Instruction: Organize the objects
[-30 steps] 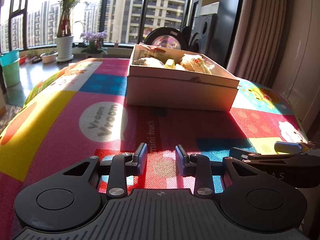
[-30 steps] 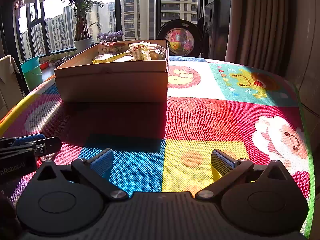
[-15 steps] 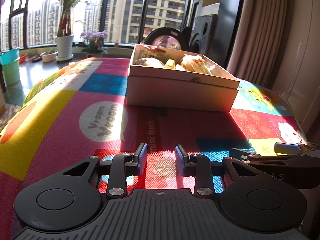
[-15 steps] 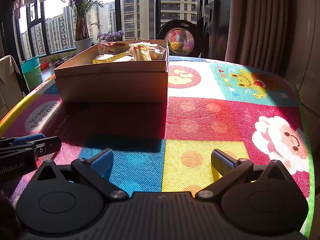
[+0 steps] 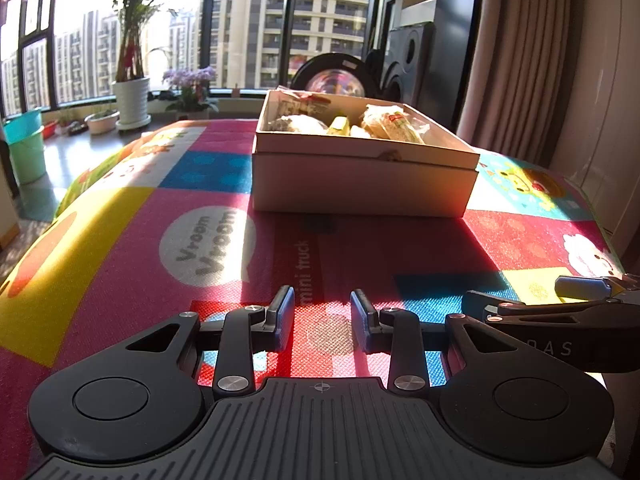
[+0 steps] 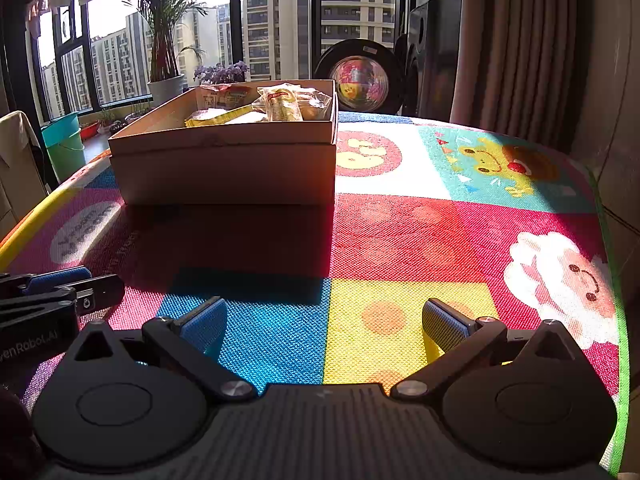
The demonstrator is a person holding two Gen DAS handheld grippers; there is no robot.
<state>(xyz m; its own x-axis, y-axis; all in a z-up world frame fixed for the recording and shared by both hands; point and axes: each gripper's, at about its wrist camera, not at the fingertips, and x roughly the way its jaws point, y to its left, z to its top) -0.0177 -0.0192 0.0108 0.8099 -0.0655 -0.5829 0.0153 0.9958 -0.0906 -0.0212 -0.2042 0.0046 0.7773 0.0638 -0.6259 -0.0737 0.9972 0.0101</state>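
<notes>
Cardboard, pale and matte, forms the shallow rectangular box (image 5: 366,178) that holds the task's things: it sits on the far half of the table, well ahead of both of your grippers, its open top showing crinkled clear-plastic snack packets (image 5: 394,126) and a yellow wrapper (image 6: 218,118) heaped toward the back. Nothing loose lies on the cloth near you, so the sorting appears either finished or not yet begun; the frames do not settle which. Your left gripper (image 5: 322,314) hovers low over the mat with its jaws parted by a narrow gap and nothing between them; your right gripper (image 6: 324,320) hangs beside it with its blue-padded jaws spread wide, also empty. From here the main hazard is the packets: slick film over soft contents is likely to slip or crush under a hard pinch, and the narrow gap of the left jaws may be too small to admit one. A low approach could also catch the box's near wall and push it across the woven play mat (image 6: 400,240), whose coarse printed weave drapes over the table edge. The two grippers sit close together, so a crossed reach risks a collision.
</notes>
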